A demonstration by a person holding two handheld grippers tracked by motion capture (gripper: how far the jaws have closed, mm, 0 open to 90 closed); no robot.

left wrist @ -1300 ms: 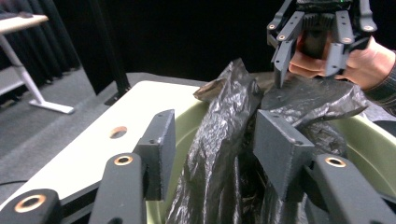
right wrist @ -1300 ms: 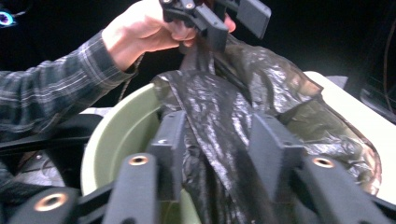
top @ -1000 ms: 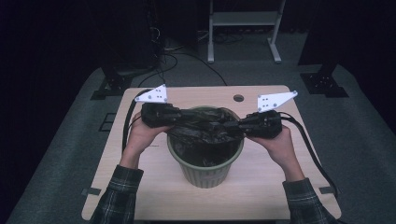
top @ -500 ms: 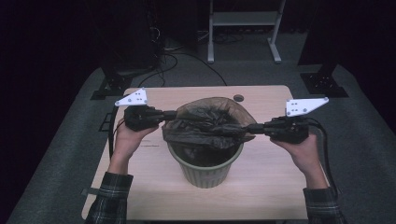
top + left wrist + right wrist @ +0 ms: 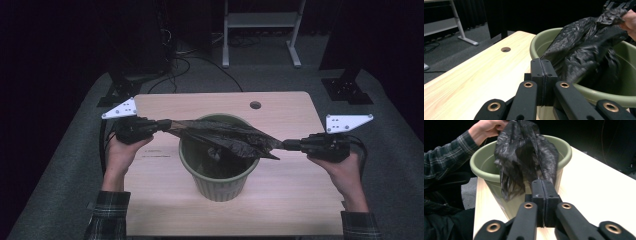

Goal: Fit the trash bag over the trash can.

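Over the green bin [image 5: 218, 176] at table centre, I hold the black bag [image 5: 225, 136] stretched flat. My left gripper [image 5: 163, 124], at nine o'clock, is clenched on one edge; my right gripper [image 5: 286, 145], at three o'clock, has just been easing open slightly but pinches the opposite edge.

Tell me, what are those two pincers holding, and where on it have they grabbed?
A black plastic bag, stretched over the green bin. The left gripper pinches its edge at one end, the right gripper the opposite end.
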